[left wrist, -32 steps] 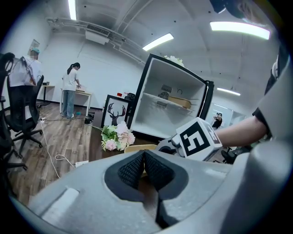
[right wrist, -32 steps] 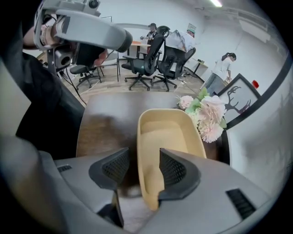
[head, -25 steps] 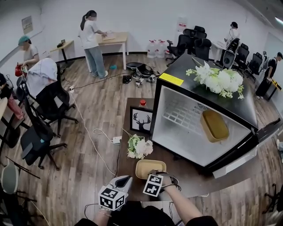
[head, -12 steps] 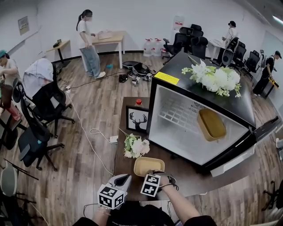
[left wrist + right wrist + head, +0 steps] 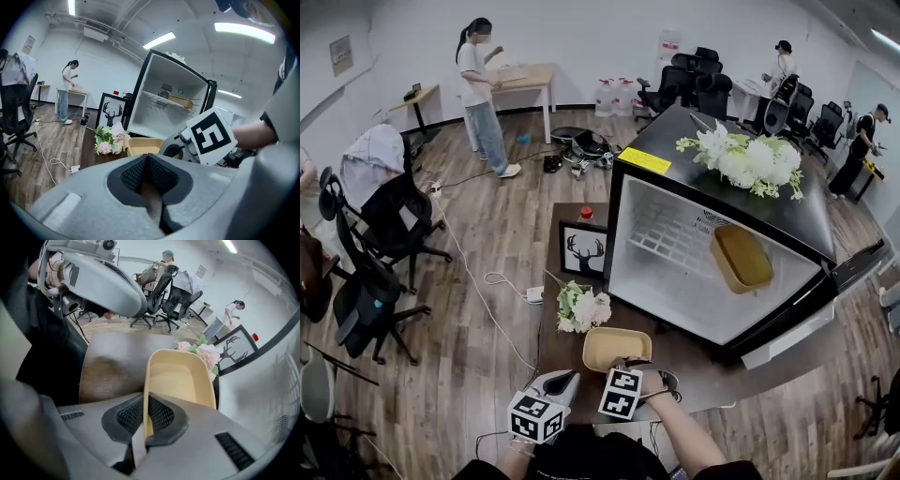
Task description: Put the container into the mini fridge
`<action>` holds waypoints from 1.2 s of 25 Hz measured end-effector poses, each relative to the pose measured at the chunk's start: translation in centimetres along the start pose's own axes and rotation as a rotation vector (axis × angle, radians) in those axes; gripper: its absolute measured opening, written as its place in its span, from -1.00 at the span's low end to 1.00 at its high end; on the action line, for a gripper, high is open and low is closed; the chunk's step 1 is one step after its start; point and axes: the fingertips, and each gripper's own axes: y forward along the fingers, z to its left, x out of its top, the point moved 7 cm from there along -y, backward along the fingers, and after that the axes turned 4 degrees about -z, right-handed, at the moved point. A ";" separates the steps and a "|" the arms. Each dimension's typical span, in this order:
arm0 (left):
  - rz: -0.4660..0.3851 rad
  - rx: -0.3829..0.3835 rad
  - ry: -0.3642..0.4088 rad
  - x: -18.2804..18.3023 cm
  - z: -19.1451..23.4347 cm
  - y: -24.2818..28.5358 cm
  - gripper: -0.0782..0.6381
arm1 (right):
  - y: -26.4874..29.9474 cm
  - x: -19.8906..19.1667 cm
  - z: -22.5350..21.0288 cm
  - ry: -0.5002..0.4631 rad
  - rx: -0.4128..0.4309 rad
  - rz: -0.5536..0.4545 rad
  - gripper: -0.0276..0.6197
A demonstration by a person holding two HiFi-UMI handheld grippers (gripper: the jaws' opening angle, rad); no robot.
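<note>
Pinching container [image 5: 180, 376] wall, one-edge grip risk

Right gripper [image 5: 144, 409] had just closed on its near wall, at the front of the surface [image 5: 698, 370], outside the open mini fridge [image 5: 670, 272]. Left gripper [image 5: 148, 163] was pressed together, empty. The thin one-sided hold could let it tilt or slip.

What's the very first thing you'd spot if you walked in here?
Probably the black mini fridge standing open on the dark wooden table. It is white inside, with a shallow yellow plastic container on its shelf and a bunch of white flowers on top. Next, at the table's near edge, the right gripper pinches the rim of a second yellow plastic container.
</note>
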 end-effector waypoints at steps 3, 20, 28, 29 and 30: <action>-0.001 -0.004 -0.007 -0.1 0.0 0.1 -0.76 | -1.5 -0.1 -0.3 0.005 -0.021 0.015 -0.87; -0.030 -0.085 -0.048 0.5 -1.6 1.6 -0.76 | -9.7 -1.0 -3.8 0.119 -0.119 -0.006 -0.88; -0.018 -0.120 0.004 1.0 -2.5 2.5 -0.76 | -9.9 -4.0 -6.9 0.187 -0.164 0.031 -0.88; -0.016 -0.121 0.007 1.1 -2.5 2.6 -0.76 | -9.9 -4.3 -7.4 0.196 -0.171 0.031 -0.88; -0.013 -0.122 0.011 1.1 -2.5 2.6 -0.76 | -9.9 -4.6 -7.8 0.205 -0.181 0.031 -0.88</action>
